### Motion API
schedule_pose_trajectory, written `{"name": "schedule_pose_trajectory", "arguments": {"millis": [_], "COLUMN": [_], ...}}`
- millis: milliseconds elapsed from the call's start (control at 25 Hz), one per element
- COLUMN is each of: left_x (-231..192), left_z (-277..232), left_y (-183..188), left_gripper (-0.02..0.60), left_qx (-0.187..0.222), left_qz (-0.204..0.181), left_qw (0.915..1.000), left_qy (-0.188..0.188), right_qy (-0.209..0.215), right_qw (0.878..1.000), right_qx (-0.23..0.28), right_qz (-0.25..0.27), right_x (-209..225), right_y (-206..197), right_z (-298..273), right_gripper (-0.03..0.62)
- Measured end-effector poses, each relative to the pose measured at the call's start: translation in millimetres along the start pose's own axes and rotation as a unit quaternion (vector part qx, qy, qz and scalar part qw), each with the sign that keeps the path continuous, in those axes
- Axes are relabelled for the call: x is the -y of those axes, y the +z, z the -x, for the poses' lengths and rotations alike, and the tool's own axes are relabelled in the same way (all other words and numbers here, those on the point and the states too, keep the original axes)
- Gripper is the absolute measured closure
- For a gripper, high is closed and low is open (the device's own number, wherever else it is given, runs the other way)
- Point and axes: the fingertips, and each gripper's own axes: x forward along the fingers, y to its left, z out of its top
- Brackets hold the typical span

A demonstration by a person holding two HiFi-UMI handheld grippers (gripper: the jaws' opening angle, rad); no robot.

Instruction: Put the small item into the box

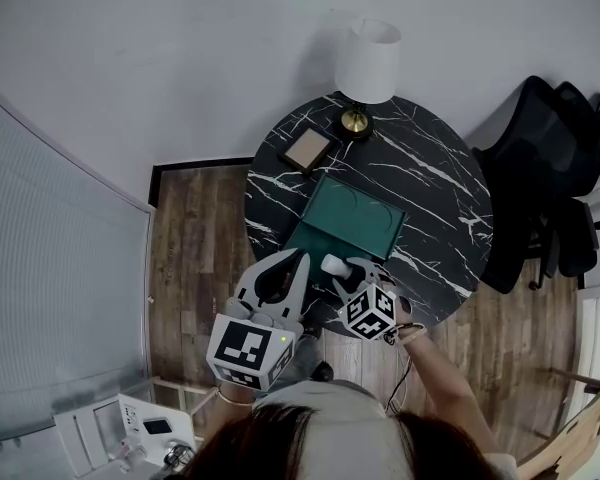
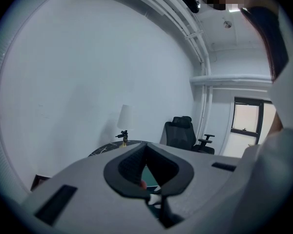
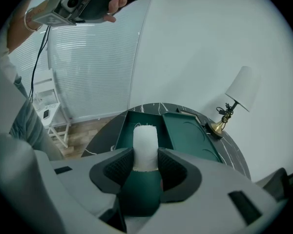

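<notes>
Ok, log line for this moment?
right tool: shut on white item | item not yet in open green box | left tool: shut, empty

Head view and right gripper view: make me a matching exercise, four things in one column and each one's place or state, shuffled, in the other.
1. lamp
2. box
3. white item
4. chair

A. between the jaws of the right gripper
B. open on the table
C. beside the table, not on it
D. upright at the table's far edge

Pairs: 1-D, 2-B, 3-A, 4-C
</notes>
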Motion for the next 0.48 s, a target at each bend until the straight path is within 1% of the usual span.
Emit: {"name": "schedule_pose_trajectory", "arguments": {"millis": [480], "left_x": [-4], "left_z": [-8], "left_y": [-3], "left_gripper": [0.574], "left_qx": [-0.009], "left_qz": [0.002], "left_qw": [0.9999], "left_qy": [0.005], "right_qy": [0.027], "right_qw": [0.999], "right_qx": [-0.038], "right_qz": [0.028], "right_x": [-4], "right_y": [-14], "right_z": [-26], "right_gripper": [0.419]}}
